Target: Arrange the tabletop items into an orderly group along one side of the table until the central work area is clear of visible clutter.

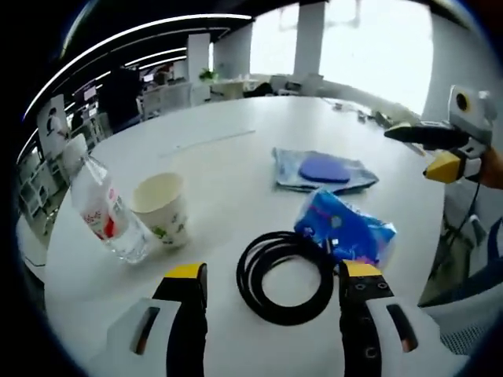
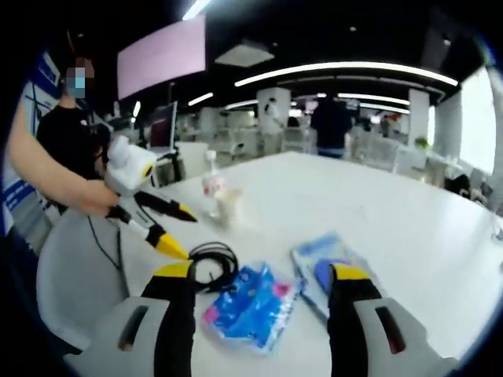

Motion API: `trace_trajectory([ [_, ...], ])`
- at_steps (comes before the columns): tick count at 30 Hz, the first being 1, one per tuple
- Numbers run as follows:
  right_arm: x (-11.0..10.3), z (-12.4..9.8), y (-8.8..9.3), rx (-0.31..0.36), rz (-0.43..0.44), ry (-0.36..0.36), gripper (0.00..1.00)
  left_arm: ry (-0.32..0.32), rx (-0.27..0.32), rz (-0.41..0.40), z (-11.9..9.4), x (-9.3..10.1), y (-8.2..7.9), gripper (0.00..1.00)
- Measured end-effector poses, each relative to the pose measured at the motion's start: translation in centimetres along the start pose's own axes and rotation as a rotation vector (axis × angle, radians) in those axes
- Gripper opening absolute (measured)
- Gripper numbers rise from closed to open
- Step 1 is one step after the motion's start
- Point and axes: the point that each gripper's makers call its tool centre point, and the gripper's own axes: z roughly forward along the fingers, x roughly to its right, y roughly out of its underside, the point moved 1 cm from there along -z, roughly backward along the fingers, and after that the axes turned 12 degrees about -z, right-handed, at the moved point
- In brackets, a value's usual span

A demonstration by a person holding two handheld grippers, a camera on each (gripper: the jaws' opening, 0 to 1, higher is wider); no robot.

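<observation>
On the white table (image 1: 236, 118), a black cable coil (image 1: 284, 276) lies just ahead of my left gripper (image 1: 274, 271), which is open and holds nothing. Right of the coil sits a blue packet (image 1: 346, 228). Behind it is a folded blue cloth (image 1: 292, 174) with a darker blue round piece (image 1: 324, 169) on top. A paper cup (image 1: 161, 208) and a tilted water bottle (image 1: 106, 208) stand at the left. My right gripper (image 1: 413, 151) hovers open at the right. In the right gripper view it (image 2: 263, 271) is open above the packet (image 2: 247, 306), near the coil (image 2: 212, 263) and cloth (image 2: 330, 259).
A person's hand holds the left gripper (image 2: 185, 232) open at the table's edge, near a grey chair (image 2: 71, 275). The cup (image 2: 228, 206) and bottle (image 2: 211, 184) stand beyond. The far half of the table (image 2: 377, 196) is bare. Desks and chairs fill the office behind.
</observation>
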Motion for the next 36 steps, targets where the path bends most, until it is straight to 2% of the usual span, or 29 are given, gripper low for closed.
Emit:
trace_trajectory([
  [5, 0.5, -0.3, 0.5, -0.008, -0.001, 0.009, 0.64, 0.015, -0.009, 0.01, 1.0, 0.9, -0.4, 0.64],
  [11, 1.6, -0.7, 1.3, -0.005, 0.057, 0.044, 0.64, 0.033, -0.02, 0.037, 2.5, 1.6, -1.6, 0.64],
  [18, 2.6, -1.1, 2.4, -0.014, 0.093, 0.071, 0.64, 0.042, -0.024, 0.052, 4.0, 1.7, -3.0, 0.62],
  [36, 4.1, -1.3, 4.1, -0.016, 0.207, 0.134, 0.61, 0.07, -0.038, 0.076, 6.9, 2.5, -5.1, 0.58],
])
